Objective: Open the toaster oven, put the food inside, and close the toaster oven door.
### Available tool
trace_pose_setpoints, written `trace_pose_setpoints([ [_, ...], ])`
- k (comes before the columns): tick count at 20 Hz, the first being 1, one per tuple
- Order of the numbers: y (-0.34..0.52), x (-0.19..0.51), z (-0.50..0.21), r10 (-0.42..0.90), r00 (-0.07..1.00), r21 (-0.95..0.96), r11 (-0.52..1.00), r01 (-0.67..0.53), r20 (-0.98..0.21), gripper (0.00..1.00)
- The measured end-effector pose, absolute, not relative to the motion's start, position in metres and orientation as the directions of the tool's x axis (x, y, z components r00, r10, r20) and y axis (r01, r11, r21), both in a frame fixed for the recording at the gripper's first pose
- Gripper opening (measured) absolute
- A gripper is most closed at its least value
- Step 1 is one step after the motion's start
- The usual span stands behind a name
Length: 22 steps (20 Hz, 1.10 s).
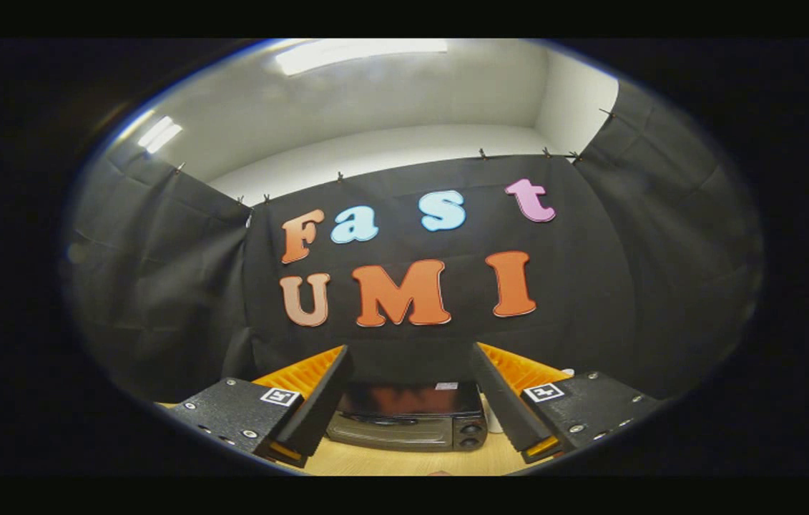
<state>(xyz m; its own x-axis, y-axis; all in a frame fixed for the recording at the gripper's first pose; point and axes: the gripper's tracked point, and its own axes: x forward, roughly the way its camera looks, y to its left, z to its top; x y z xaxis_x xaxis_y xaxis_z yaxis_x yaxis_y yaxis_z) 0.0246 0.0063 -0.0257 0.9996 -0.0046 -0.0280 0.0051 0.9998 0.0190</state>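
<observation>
The gripper (pixel 410 390) is held wide apart, its two fingers (pixel 315 408) gripping nothing. Beyond and between them a dark, boxy toaster oven (pixel 408 422) with a glossy top stands on the pale wooden bench (pixel 404 461), its door shut and a bar handle across the front. Two round knobs (pixel 472 435) sit at its right end. Black cloth hangs behind it.

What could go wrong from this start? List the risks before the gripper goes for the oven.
1. The toaster oven sits beyond the open gripper with its door shut; the handle looks slim, so a rushed approach could slip off it.
2. The view is tilted up toward the booth wall, leaving little of the wooden table visible, so the food's place cannot be judged yet.
3. The knobs sit beside the door; a wide finger could bump them.
</observation>
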Motion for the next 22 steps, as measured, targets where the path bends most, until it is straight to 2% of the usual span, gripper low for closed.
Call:
trace_pose_setpoints([
  [6, 0.002, 0.049, -0.060, -0.051, 0.997, -0.002, 0.999, 0.051, -0.055, 0.98],
  [17, 0.031, 0.118, -0.231, -0.072, 0.936, -0.060, 0.997, 0.055, -0.345, 0.97],
  [22, 0.044, 0.138, -0.261, -0.074, 0.924, -0.046, 0.997, 0.061, -0.376, 0.97],
])
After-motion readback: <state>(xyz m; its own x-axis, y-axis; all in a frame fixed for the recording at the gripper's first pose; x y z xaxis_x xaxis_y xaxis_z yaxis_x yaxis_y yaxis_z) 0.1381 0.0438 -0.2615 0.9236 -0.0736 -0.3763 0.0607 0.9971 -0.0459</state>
